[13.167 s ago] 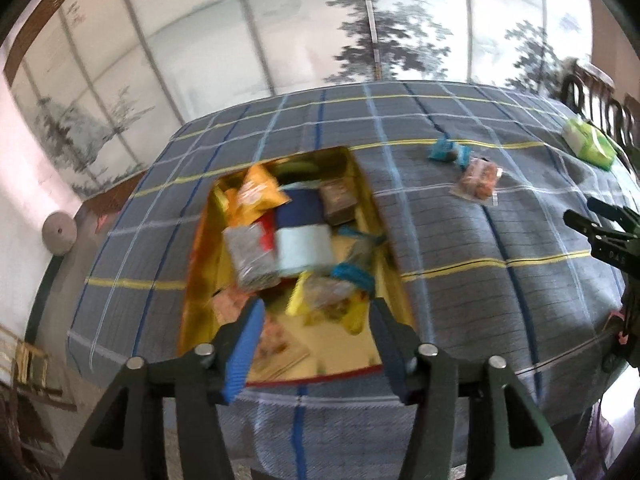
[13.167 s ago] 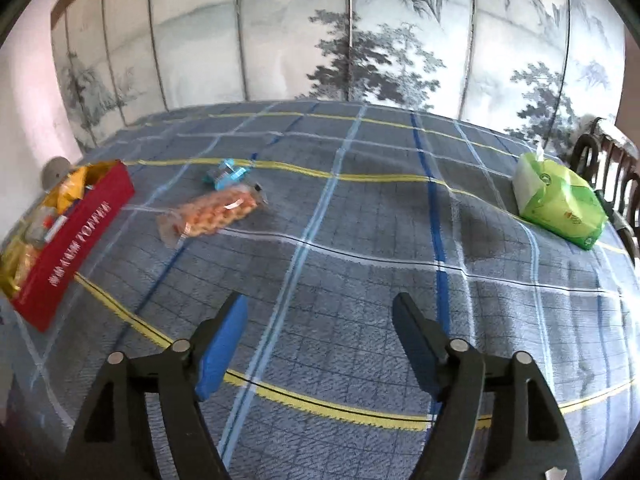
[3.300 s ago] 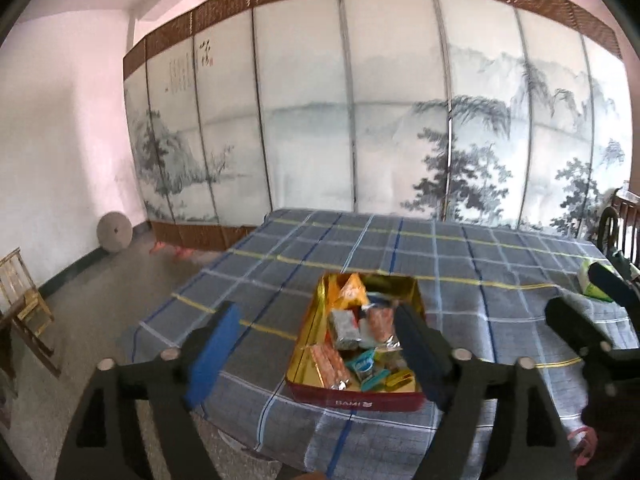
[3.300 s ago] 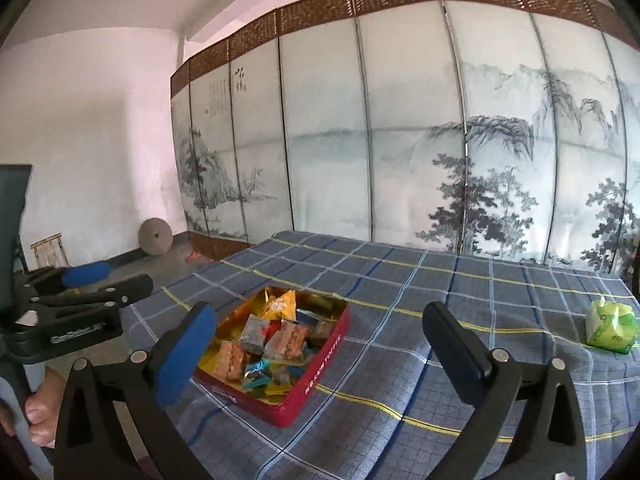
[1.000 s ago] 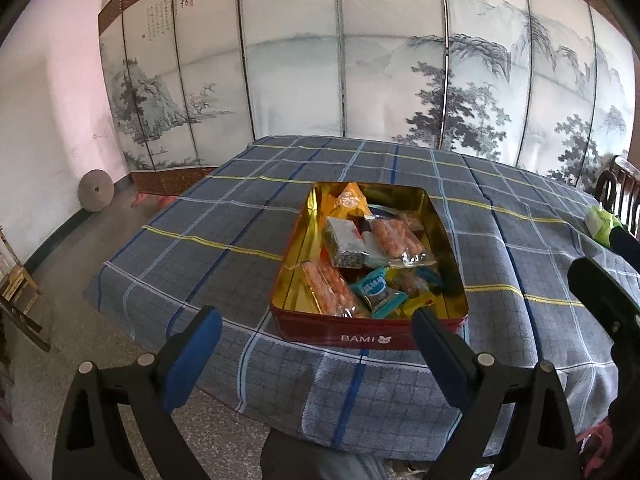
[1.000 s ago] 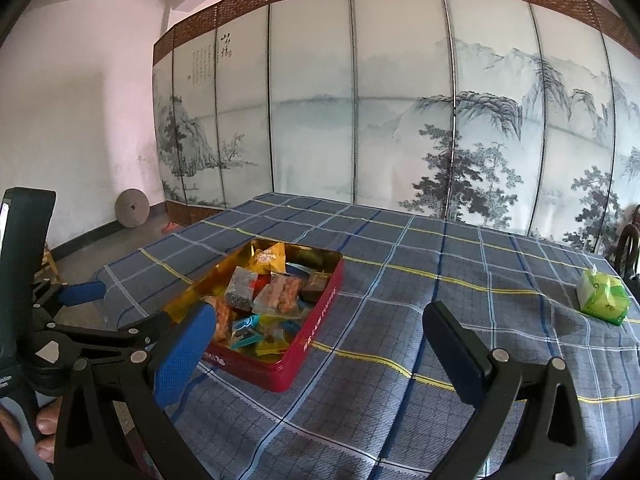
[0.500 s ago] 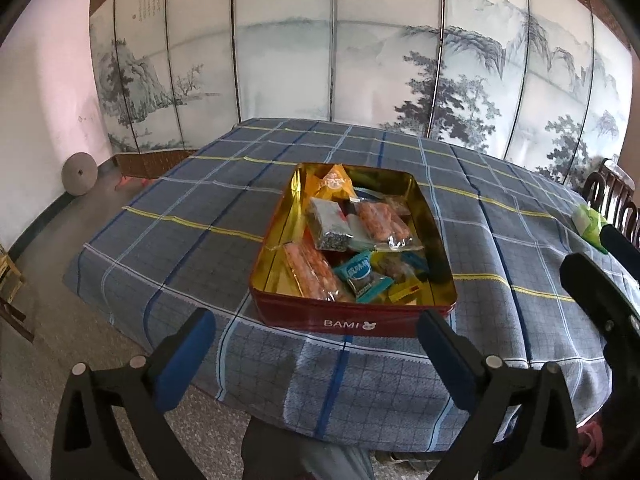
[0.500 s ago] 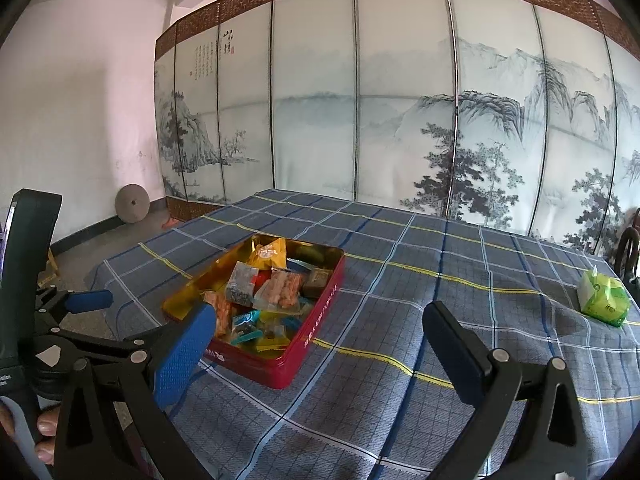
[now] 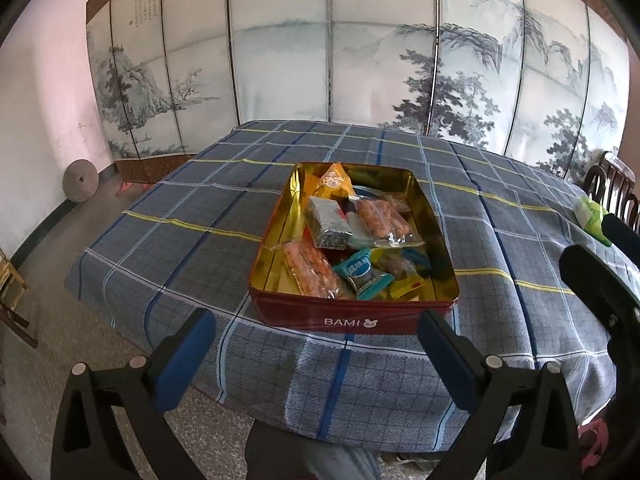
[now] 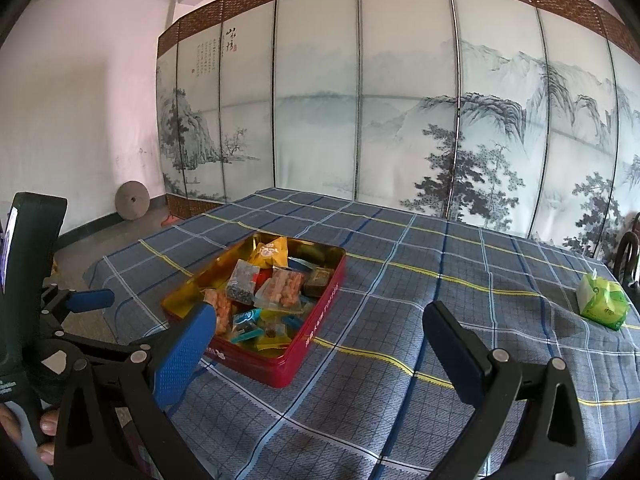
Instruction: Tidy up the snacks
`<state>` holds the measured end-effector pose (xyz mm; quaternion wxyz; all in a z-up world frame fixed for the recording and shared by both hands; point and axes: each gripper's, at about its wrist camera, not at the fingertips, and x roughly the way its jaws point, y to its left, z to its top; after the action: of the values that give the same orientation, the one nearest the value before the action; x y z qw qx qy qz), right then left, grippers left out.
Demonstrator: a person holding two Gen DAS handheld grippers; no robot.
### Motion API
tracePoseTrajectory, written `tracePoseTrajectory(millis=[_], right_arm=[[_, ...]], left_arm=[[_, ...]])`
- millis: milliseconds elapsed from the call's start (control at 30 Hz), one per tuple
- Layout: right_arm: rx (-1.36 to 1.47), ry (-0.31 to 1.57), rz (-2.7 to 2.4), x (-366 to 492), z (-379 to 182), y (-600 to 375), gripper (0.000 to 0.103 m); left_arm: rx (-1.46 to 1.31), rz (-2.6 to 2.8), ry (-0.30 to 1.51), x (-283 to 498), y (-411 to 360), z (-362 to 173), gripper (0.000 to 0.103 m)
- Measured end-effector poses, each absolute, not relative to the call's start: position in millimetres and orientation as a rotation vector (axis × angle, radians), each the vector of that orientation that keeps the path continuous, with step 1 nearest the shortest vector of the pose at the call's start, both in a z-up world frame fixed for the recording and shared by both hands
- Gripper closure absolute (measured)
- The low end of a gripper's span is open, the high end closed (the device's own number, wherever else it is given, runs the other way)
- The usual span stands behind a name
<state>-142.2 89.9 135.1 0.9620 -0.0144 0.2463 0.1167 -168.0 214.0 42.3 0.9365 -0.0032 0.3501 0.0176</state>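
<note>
Red tin [image 9: 352,320] of snacks [image 9: 352,236], near surface [image 9: 160,240] front edge. Left claw [image 9: 316,354], right claw [image 10: 316,340]: both wide, empty.

Snack tin [image 9: 352,322]: red outside, gold inside, rectangular, lidless, "BAMI" on near wall; flat on checked cloth near table edge. Snacks [image 9: 352,236]: mixed wrapped packets, orange, clear, blue, yellow, piled loosely inside tin.

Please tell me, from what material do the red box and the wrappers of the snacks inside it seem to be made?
The red box looks like painted tin: its inside walls are shiny gold and mirror the contents. The snack wrappers seem to be thin plastic film, some clear and glossy with crinkled edges, others printed and opaque.
</note>
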Motion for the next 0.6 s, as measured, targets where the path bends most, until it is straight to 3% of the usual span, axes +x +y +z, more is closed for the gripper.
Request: tracePoseTrajectory(millis=[600], right_arm=[[-0.026,0.506,0.241,-143.3,130.6,87.3,0.000]], left_arm=[[0.020,0.039,0.718,-167.2,211.4,41.0,0.000]])
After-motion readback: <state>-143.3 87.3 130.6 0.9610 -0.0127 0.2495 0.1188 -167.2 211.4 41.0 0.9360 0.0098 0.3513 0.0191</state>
